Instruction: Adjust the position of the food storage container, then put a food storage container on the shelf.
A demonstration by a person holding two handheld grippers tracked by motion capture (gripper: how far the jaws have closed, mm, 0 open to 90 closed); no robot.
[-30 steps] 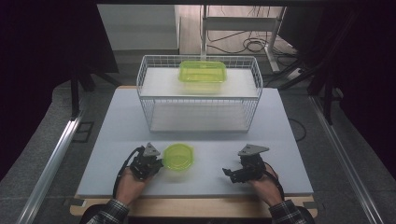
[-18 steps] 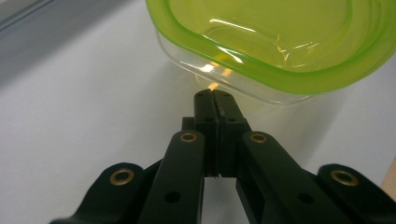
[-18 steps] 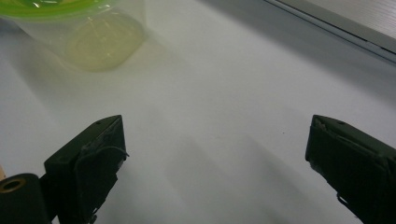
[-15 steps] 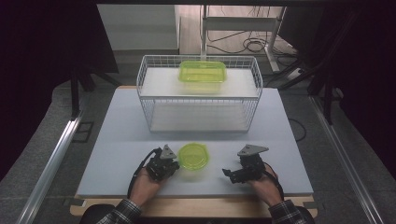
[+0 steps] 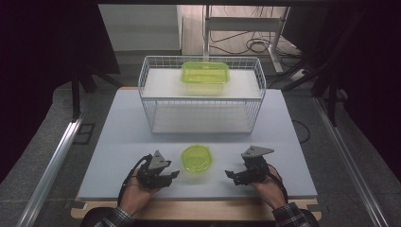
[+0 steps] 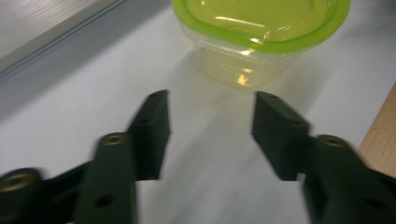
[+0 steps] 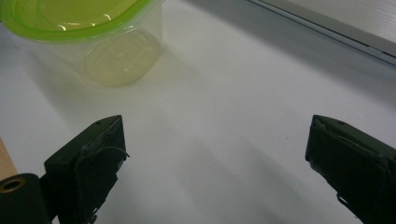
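My left claw [image 5: 171,175] lies low on the white tabletop [image 5: 118,137], jaws just sprung apart, nothing between them. It has slid back from the small round clear tub with a lime-green lid [image 5: 197,158], now at its two o'clock. My right claw [image 5: 232,175] rests wide open, unmoved. Beyond stands the white wire basket [image 5: 203,101].

The round container [image 5: 196,158] near the surface's front edge was glossy translucent green plastic, the surface [image 5: 118,142] matt pale and smooth with a wooden rim, the basket [image 5: 156,101] thin white-coated wire, each hand-held gripper's pads [image 6: 152,130] matt black.
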